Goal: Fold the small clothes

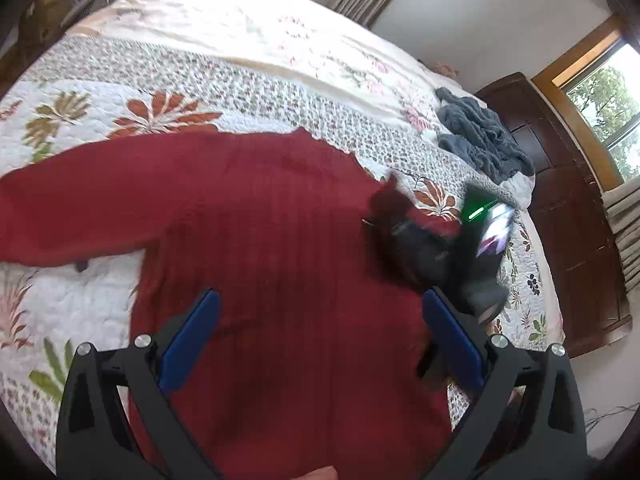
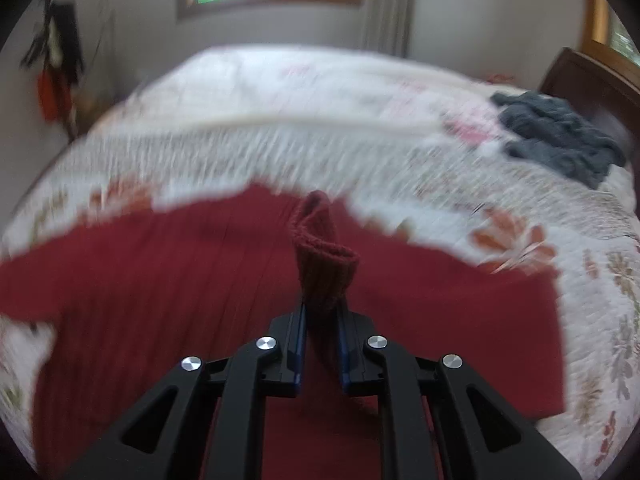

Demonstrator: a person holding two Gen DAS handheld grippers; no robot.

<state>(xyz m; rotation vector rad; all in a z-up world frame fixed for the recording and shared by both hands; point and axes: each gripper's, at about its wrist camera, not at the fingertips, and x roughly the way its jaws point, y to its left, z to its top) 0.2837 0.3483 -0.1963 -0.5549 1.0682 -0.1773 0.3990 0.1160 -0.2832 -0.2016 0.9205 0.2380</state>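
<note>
While red sweater (image 1: 260,220) lies on bed (image 1: 240,72): soft, floppy, light knit. Right hand-held gripper (image 2: 322,312) pinches cuff (image 2: 324,268); left hand-held gripper (image 1: 316,308) wide, empty. Grip hems, cuffs.

Far bed: the quilt (image 1: 224,12) lies bare beyond the red sweater (image 1: 260,220), open for passage.
Right edge: a grey garment heap (image 1: 484,140) sits by the dark headboard (image 1: 560,200), blocking that corner.
Near right: the right tool (image 1: 404,220) stands over the sweater's right side.
Left: bare quilt beside the spread sleeve.
</note>
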